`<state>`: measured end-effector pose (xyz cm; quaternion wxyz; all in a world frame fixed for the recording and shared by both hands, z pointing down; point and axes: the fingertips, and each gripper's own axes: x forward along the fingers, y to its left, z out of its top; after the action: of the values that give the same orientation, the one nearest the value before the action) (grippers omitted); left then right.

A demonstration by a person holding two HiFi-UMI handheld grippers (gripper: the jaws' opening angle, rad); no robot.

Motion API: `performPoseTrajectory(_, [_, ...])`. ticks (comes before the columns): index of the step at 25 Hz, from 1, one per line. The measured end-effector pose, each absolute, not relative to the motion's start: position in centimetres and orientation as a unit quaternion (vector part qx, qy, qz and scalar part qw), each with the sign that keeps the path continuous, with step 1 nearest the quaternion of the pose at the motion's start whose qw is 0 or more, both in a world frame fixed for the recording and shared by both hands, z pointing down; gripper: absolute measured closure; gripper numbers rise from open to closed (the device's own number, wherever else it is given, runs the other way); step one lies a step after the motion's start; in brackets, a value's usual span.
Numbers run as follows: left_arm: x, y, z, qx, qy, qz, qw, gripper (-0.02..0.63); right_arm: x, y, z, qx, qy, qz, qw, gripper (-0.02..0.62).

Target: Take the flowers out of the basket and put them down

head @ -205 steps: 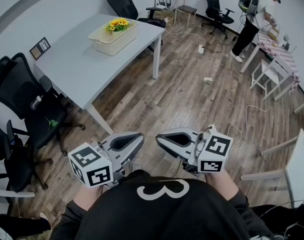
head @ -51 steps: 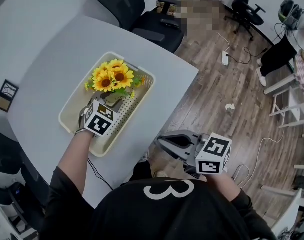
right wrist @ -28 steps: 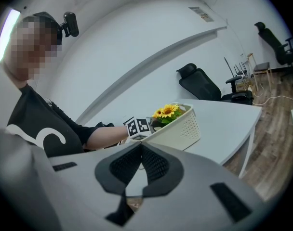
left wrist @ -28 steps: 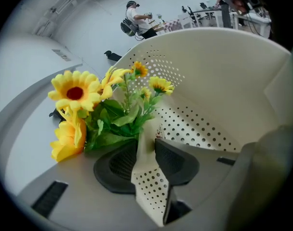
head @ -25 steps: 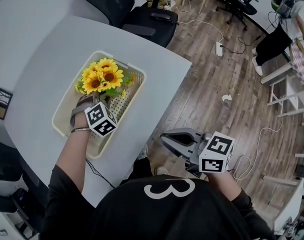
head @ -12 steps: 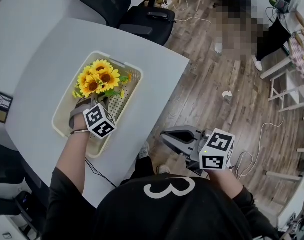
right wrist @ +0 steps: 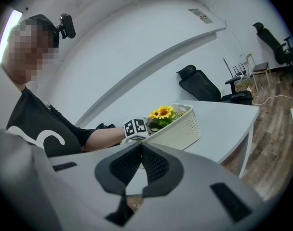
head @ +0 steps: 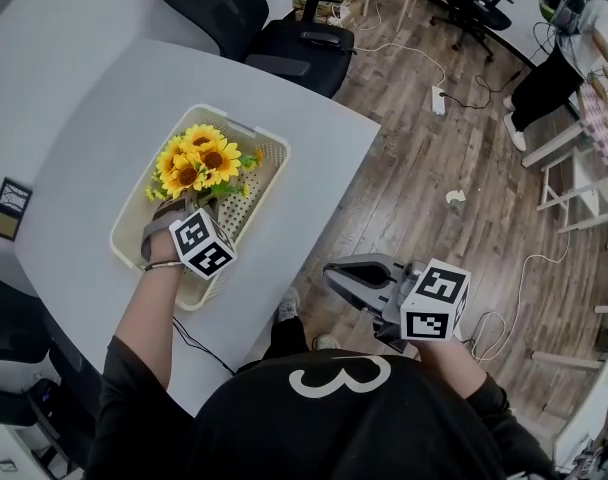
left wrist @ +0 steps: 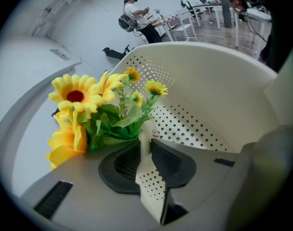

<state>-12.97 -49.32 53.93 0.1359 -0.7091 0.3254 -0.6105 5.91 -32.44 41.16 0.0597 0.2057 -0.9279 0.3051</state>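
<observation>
Two grippers showed narrow jaws: the left gripper (left wrist: 145, 142) clamped low on the flowers (head: 196, 160) inside the basket (head: 246, 128), the right gripper (head: 332, 271) pressed together, empty, well outside it. Lifting straight up seemed wisest, to clear the basket's rim.

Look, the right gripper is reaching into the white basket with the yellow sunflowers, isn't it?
No, it's the left gripper that reaches into the white basket with the yellow sunflowers. The head view shows it; the right gripper is off the table, over the wooden floor.
</observation>
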Motion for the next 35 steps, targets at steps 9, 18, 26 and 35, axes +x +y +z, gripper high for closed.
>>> performPoseTrajectory(9, [-12.0,-48.4,49.5,-0.714,0.365,-0.579,0.148,0.529,5.9,-31.6,40.3,0.192,-0.937,0.287,0.061,0.588])
performPoseTrajectory(18, [-11.1,-46.1,43.2,-0.711,0.415,-0.543,0.166,0.528,6.3,-29.7,38.9,0.174,-0.947,0.262,0.063,0.586])
performPoseTrajectory(26, [-12.5,-43.4,37.1,-0.690,0.436,-0.540,0.203,0.528,5.0,-28.5,36.8,0.162,-0.958,0.228,0.066,0.588])
performPoseTrajectory(35, [-13.7,-34.5,32.3,-0.665,0.470,-0.537,0.220,0.528,3.8,-22.8,36.1,0.122,-0.970,0.199,0.073,0.588])
